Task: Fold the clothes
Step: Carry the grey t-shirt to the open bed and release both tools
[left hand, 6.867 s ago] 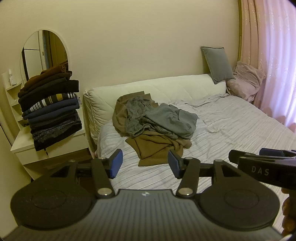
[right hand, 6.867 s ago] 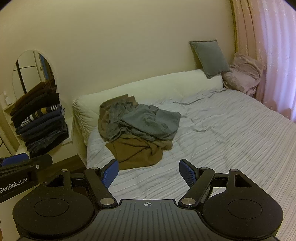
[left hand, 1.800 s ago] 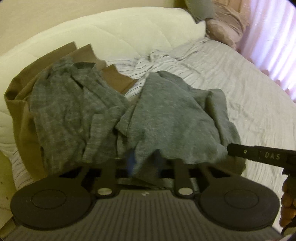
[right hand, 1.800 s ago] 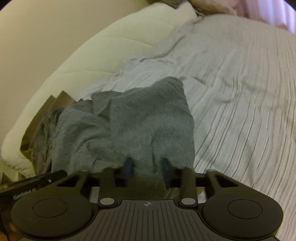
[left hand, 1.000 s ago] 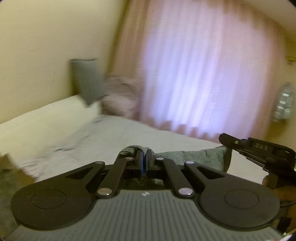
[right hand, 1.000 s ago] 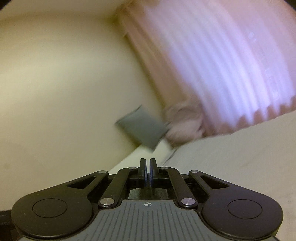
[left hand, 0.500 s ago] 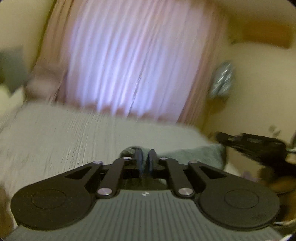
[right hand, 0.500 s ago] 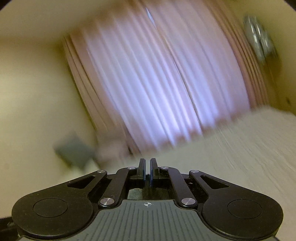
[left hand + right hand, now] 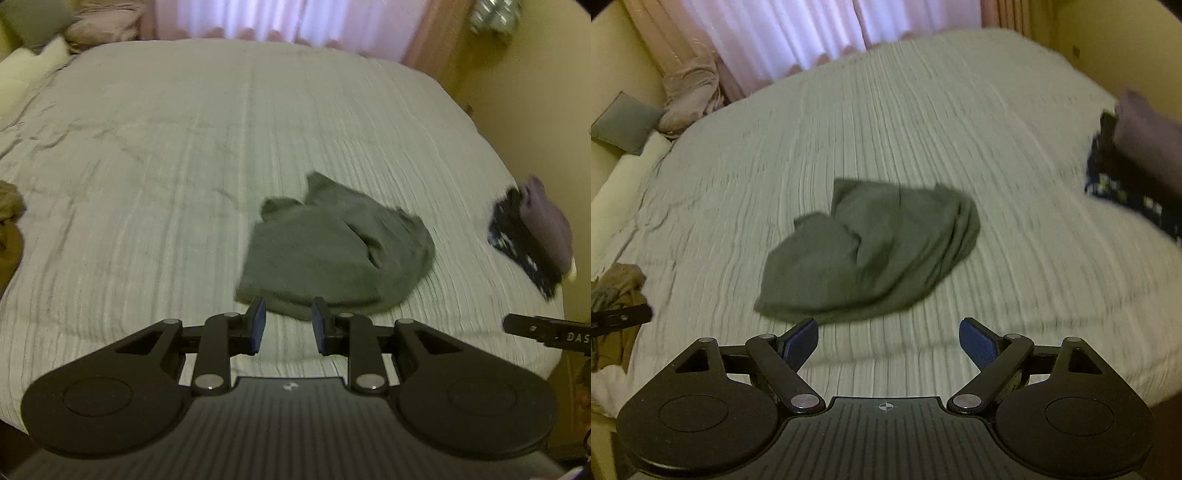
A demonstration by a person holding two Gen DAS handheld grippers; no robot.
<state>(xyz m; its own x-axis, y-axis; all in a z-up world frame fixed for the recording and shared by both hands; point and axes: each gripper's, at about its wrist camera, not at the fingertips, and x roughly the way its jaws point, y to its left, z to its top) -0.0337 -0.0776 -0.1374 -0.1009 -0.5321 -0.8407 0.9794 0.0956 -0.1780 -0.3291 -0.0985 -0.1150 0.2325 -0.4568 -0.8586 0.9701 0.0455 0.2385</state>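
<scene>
A crumpled grey garment (image 9: 332,254) (image 9: 871,258) lies loose on the striped bed cover (image 9: 147,147) (image 9: 960,129), near the bed's front edge. My left gripper (image 9: 288,325) hovers just short of its near hem; its jaws are opening and nothing is between them. My right gripper (image 9: 888,341) is over the cover in front of the garment; its jaws are opening wide and hold nothing. The tip of the right gripper (image 9: 546,332) shows at the right edge of the left wrist view, and the left gripper's tip (image 9: 620,317) at the left edge of the right wrist view.
A brown garment (image 9: 9,221) (image 9: 617,295) lies at the bed's left side. Folded dark and purple clothes (image 9: 535,236) (image 9: 1137,162) sit at the right corner of the bed. Pillows (image 9: 683,99) and pink curtains (image 9: 277,18) are at the far side.
Both grippers swung down from facing the curtains to the bed. Both were shut, the left on grey cloth; now both are open and the grey garment lies released on the cover.
</scene>
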